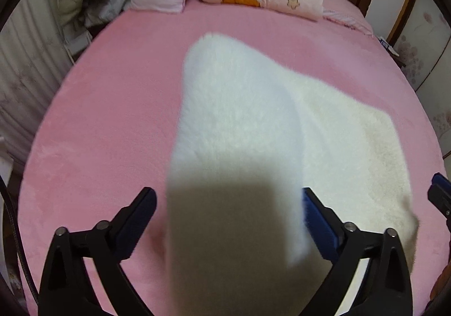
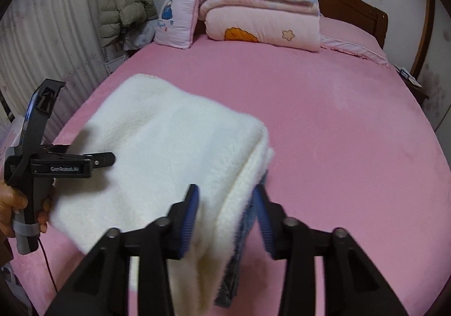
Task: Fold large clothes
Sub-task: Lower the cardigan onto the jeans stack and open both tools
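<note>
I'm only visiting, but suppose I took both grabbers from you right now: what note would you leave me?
Left gripper: open, jaws wide apart, a fold of the white fleece between them but not pinched.
Right gripper: closed on the fleece's thick folded edge, lifting it.
The fleece is on the pink bed, partly raised; a blue layer shows under the white one.
Done: it looks folded over at least once.
Left: probably lay it down, finish the fold, smooth it flat.

Left gripper (image 1: 229,220): angled downward, fingers (image 1: 139,220) spread wide and pressing on nothing, handle gripped by the person's left hand (image 2: 14,210). Right gripper (image 2: 227,220): angled downward, fingers (image 2: 188,220) drawn fairly close together.
</note>
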